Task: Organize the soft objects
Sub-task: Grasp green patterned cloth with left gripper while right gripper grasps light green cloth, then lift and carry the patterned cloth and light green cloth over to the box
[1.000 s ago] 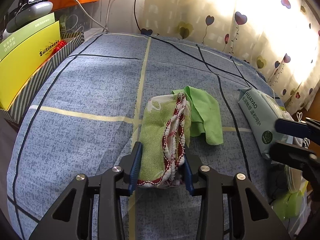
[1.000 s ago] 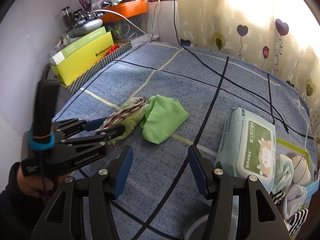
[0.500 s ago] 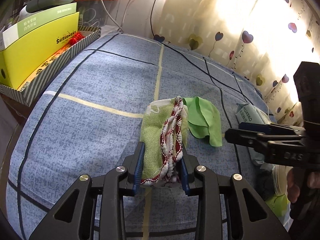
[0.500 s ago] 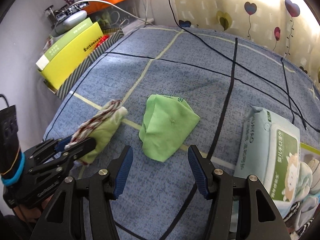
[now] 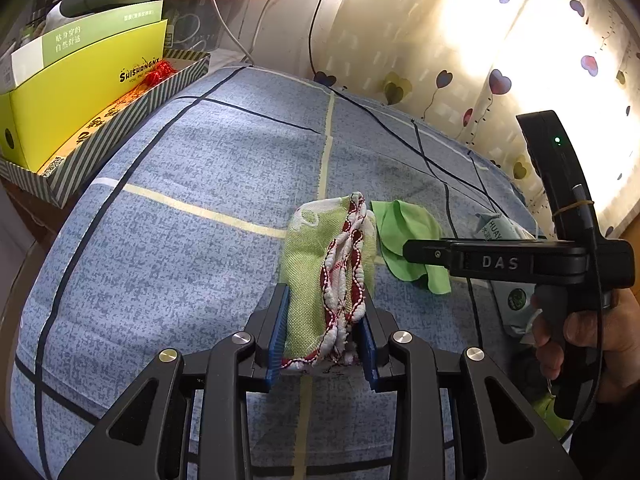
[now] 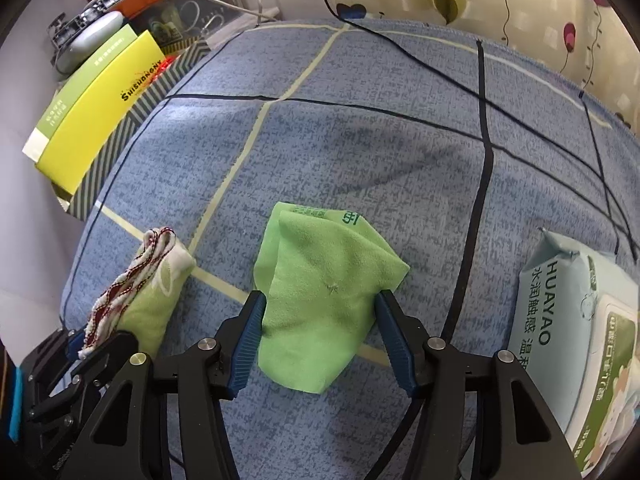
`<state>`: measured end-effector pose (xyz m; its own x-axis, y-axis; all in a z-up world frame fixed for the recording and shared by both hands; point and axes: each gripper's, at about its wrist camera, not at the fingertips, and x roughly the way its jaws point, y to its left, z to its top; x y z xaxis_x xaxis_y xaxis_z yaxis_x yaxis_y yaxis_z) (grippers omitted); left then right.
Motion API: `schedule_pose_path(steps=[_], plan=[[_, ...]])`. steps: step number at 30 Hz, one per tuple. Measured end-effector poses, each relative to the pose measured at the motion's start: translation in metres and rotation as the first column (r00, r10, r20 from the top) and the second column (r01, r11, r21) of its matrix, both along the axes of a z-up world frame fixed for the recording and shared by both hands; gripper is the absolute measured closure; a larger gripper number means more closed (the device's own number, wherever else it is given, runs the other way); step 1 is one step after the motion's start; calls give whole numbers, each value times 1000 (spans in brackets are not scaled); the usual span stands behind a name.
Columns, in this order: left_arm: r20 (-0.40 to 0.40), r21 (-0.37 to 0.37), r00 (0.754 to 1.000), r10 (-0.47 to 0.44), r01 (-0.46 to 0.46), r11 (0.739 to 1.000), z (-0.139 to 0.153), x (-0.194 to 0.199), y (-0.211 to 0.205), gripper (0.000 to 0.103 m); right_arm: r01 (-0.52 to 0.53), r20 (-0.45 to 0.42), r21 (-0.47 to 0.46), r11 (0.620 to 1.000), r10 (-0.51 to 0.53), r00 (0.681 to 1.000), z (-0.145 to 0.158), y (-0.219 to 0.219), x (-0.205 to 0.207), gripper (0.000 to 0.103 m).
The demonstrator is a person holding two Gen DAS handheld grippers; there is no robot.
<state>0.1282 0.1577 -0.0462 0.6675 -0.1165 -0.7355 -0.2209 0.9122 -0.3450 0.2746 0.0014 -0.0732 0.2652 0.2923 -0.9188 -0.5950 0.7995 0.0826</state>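
While my left gripper [image 5: 322,336] clamps the folded patterned towel [image 5: 328,264] at its near end, my right gripper [image 6: 320,332] straddles the green cloth [image 6: 324,292] lying flat on the blue bedspread [image 6: 360,140]; its jaws have just been closing, the pads at the cloth's edges but, as I judge, not yet biting. Risk: thin cloth bunches and slips out, or the pads pinch bedspread too. Towel's far end sags; a loose fold could open. Wipes pack [image 6: 580,340] lies near on the right.
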Motion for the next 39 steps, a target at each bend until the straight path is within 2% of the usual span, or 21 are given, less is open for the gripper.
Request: schedule_pose_path(steps=[1, 2, 5, 15, 24, 29, 33, 34, 35, 36, 37, 39], plan=[[0, 1, 1000, -1, 0, 1000, 0, 0, 0, 71, -8, 12, -7, 1000, 8, 1000, 0, 2, -1, 76], [0, 0, 1000, -2, 2, 1000, 0, 0, 0, 71, -17, 11, -6, 1000, 17, 1000, 0, 3, -2, 83], [-2, -10, 1000, -8, 8, 1000, -1, 1, -1, 71, -31, 19, -4, 1000, 31, 999, 2, -1, -4, 94], [29, -10, 999, -34, 34, 999, 8, -3, -8, 71, -66, 82, 93, 993, 58, 995, 37, -27, -40, 94], [72, 0, 996, -57, 57, 998, 31, -21, -29, 71, -100, 199, 161, 982, 67, 978, 73, -58, -89, 94], [83, -3, 994, -71, 72, 997, 35, -28, -41, 71, -105, 246, 165, 981, 62, 967, 76, -77, -110, 95], [81, 4, 995, -60, 60, 998, 35, -31, -42, 71, -133, 199, 129, 983, 106, 974, 64, -77, -109, 95], [78, 4, 995, -55, 55, 998, 35, -31, -42, 71, -146, 188, 117, 982, 123, 974, 59, -73, -109, 87], [73, 3, 996, -52, 52, 999, 34, -31, -41, 71, -161, 182, 102, 982, 141, 973, 54, -69, -111, 63], [69, 3, 996, -50, 50, 999, 33, -31, -41, 70, -177, 179, 85, 980, 160, 971, 48, -64, -112, 49], [66, 4, 997, -47, 47, 999, 32, -31, -40, 70, -197, 174, 67, 978, 182, 968, 42, -58, -111, 40], [62, 4, 997, -43, 42, 999, 31, -31, -38, 70, -208, 147, 39, 977, 200, 969, 29, -49, -106, 40]])
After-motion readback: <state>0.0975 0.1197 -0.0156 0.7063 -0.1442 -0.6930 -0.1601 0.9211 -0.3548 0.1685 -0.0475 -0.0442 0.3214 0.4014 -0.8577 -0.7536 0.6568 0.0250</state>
